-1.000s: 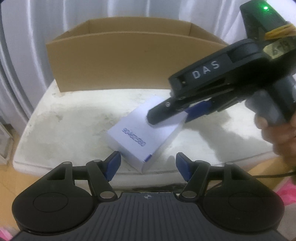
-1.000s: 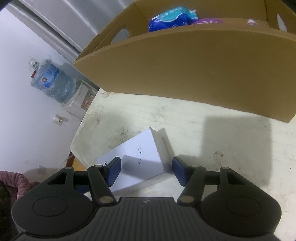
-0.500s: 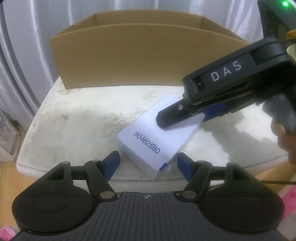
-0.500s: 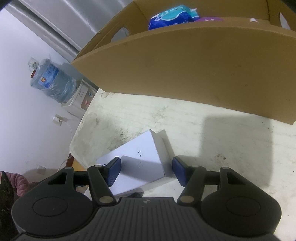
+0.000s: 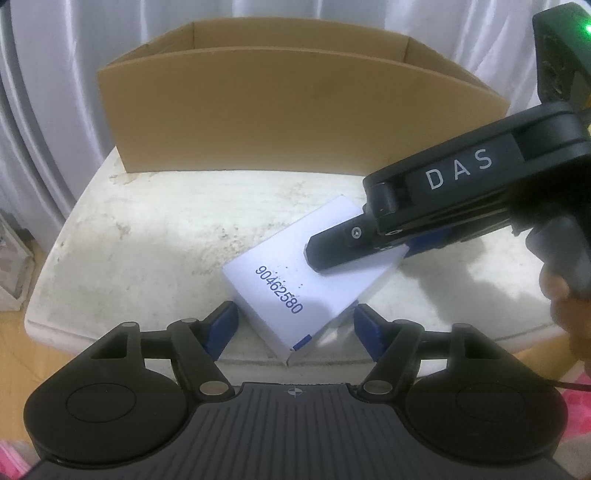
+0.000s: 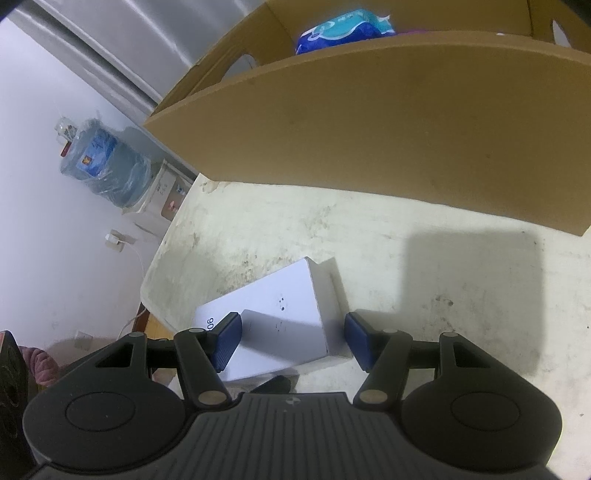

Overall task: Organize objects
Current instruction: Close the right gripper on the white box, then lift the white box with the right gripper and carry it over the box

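Note:
A flat white box [image 5: 295, 284] printed 90462580 lies at the front edge of the white table [image 5: 147, 236]; it also shows in the right wrist view [image 6: 280, 321]. My left gripper [image 5: 295, 328] is open, its blue pads on either side of the box's near corner. My right gripper [image 6: 291, 339] is open over the box's far end, one finger above its top and one beside it; in the left wrist view the right gripper [image 5: 354, 243] reaches in from the right. A brown cardboard box [image 5: 295, 114] stands behind.
In the right wrist view the cardboard box [image 6: 388, 122] holds a blue-and-white packet [image 6: 343, 29] and a purple item. A water dispenser with a blue bottle [image 6: 107, 166] stands beyond the table's left edge. Curtains hang behind.
My left gripper has moved forward, so the white box now sits between its pads. My right gripper has stayed over the box's far end, shifting slightly.

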Available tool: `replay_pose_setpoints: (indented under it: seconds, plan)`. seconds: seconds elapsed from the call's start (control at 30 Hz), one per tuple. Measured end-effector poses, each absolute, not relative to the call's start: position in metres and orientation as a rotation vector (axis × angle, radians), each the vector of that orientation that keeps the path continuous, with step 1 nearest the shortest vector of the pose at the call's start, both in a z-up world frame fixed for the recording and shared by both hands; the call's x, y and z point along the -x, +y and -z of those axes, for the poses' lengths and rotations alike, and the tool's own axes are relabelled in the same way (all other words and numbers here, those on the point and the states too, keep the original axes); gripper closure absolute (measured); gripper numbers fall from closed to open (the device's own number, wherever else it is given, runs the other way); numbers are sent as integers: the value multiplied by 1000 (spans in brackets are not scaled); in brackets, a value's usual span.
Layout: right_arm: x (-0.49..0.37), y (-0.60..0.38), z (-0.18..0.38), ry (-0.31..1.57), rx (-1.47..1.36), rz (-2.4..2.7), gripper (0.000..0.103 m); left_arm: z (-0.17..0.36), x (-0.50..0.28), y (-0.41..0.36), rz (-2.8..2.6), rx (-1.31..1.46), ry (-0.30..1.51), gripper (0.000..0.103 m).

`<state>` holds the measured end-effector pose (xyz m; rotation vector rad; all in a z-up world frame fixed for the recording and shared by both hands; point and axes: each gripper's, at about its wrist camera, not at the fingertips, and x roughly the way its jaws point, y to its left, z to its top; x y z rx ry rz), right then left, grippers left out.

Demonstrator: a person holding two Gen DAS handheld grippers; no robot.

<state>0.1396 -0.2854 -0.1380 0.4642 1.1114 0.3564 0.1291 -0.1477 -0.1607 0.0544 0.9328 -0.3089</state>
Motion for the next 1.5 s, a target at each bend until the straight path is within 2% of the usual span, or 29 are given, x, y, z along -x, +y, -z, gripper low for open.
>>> replay_pose_setpoints:
  seconds: [0.43,1.5]
  plan:
    - [-140,-283,138,1101,-468,-354,37,161,-130,-147,300,-15,925,27]
    - [-141,-280,132,1088,-442,-350,35,153,-134,-150,272,-3,931,26]
